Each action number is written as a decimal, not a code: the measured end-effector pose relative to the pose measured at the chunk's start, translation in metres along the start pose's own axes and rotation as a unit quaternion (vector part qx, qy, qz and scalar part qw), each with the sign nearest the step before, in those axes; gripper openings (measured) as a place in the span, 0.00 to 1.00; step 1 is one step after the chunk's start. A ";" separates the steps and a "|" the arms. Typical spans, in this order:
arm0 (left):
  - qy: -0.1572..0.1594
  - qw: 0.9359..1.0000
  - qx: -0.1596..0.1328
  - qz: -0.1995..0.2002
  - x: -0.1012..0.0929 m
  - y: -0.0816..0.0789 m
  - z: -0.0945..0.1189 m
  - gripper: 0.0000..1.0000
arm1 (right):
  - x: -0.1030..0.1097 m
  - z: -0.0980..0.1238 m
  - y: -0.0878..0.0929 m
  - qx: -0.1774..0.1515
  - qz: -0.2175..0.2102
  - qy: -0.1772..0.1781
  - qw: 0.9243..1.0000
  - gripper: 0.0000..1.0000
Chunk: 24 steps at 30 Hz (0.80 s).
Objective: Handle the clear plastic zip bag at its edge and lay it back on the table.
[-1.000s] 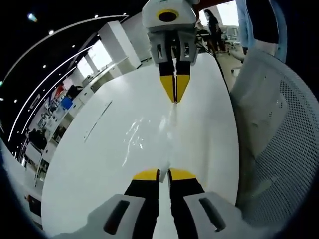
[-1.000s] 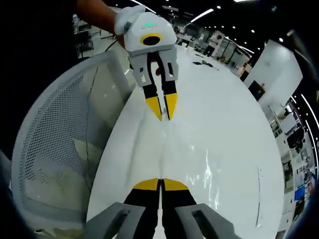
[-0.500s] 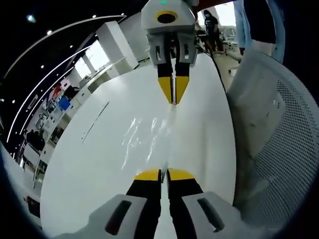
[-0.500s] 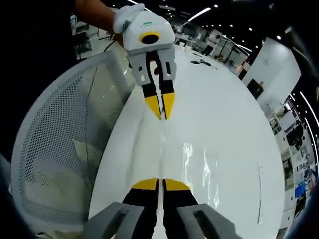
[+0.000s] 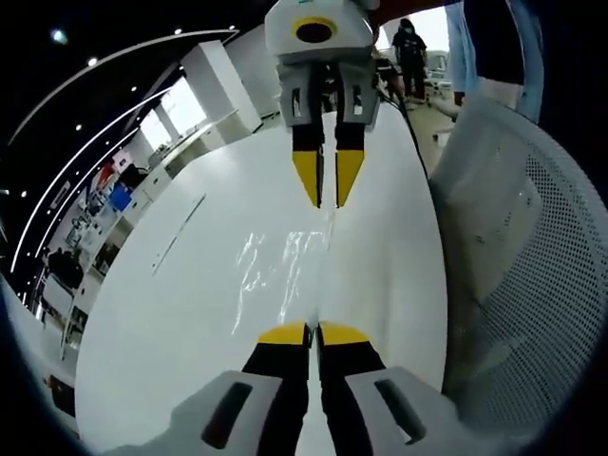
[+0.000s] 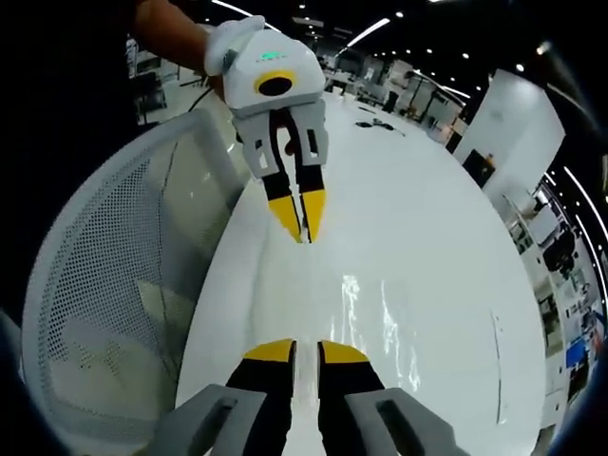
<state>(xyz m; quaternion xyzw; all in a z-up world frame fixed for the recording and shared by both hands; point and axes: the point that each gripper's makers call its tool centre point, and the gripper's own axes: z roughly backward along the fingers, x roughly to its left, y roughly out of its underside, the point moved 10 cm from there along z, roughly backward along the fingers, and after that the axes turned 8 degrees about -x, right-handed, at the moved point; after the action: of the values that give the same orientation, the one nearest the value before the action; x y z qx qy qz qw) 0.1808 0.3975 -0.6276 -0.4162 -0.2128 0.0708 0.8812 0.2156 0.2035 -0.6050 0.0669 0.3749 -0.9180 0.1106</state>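
The clear plastic zip bag (image 5: 290, 271) lies spread on the white tabletop (image 5: 180, 313), close to the long edge that runs beside the mesh-backed chair (image 5: 518, 256). It shows mostly as glints and creases on the glossy surface, and its one edge runs in a line between the two tools.

The left hand-held gripper (image 5: 313, 334) has its yellow tips pressed together over the near end of that edge; as far as I can judge it is clenched on the bag's edge, though the film is too clear to see inside the pinch. In the right gripper view the same tool (image 6: 302, 219) comes down from the far side, tips together, at the edge of the bag (image 6: 380, 318).

The right hand-held gripper (image 6: 306, 351) stands with a plain gap between its tips, and the tabletop (image 6: 437, 228) shows through that gap. In the left gripper view it (image 5: 329, 182) hangs parted just above the far end of the bag's edge, gripping nothing.

So I would say the laying down is nearly done: the bag looks flat and one end is let go. What seems left is for the left tool to release its end and for both to draw clear.
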 end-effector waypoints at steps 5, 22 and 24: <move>0.000 1.000 -0.002 0.002 0.001 0.000 -0.001 0.00 | 0.003 -0.006 -0.006 -0.009 0.001 0.000 1.000 0.06; 0.014 1.000 -0.010 0.008 -0.004 -0.008 -0.005 0.00 | 0.005 -0.030 -0.028 -0.031 0.005 -0.007 0.999 0.07; 0.014 1.000 -0.011 0.006 -0.004 -0.009 -0.006 0.00 | 0.004 -0.032 -0.030 -0.032 0.006 -0.005 0.999 0.07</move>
<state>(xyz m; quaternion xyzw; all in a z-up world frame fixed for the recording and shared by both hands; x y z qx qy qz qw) 0.1791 0.3866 -0.6252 -0.4282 -0.1984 0.0679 0.8790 0.2056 0.2461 -0.6087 0.0607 0.4033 -0.9051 0.1198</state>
